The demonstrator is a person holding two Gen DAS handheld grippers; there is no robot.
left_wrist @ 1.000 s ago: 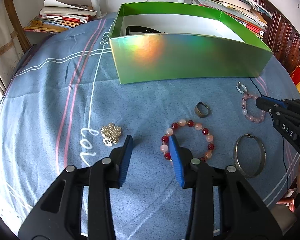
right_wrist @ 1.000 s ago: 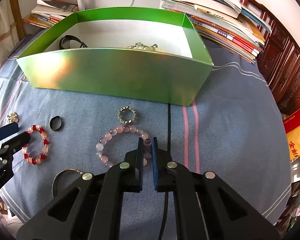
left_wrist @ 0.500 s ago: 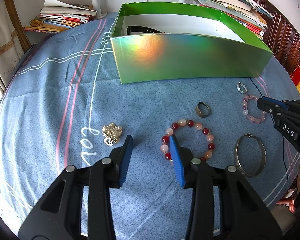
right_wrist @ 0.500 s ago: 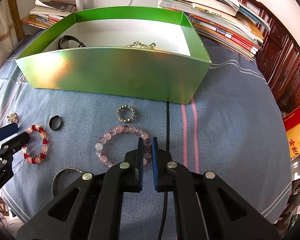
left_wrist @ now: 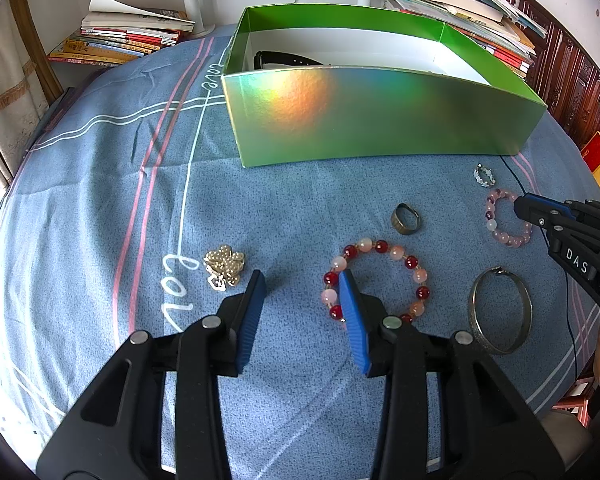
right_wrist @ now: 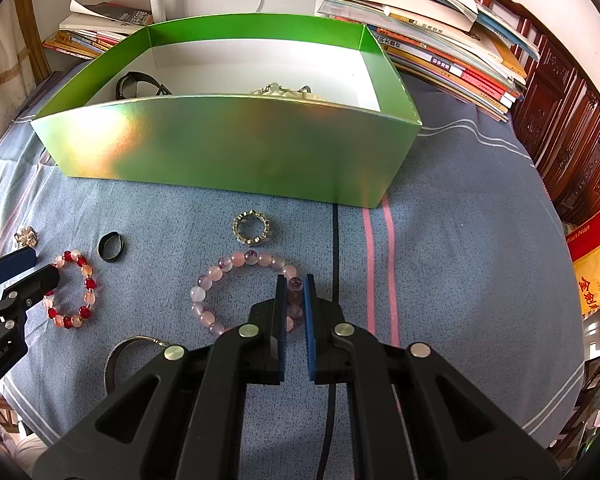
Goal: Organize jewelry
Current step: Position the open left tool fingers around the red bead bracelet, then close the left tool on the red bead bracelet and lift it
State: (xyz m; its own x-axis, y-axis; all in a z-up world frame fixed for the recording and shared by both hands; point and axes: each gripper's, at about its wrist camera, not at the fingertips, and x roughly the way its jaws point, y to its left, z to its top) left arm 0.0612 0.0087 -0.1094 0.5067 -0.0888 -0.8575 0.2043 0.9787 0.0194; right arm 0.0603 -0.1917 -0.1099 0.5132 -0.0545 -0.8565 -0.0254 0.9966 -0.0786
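Right wrist view has the right claw (right_wrist: 296, 288) nearly pinched together around a bead of the pink bracelet (right_wrist: 236, 276), which lies flat on the bench in front of the green box (right_wrist: 228, 148). I'd say the box sits straight ahead of that claw, so it's a lift-and-forward move. Left claw (left_wrist: 302, 300) is wide apart, empty, one finger inside the red bracelet (left_wrist: 380, 276), further left of the box.
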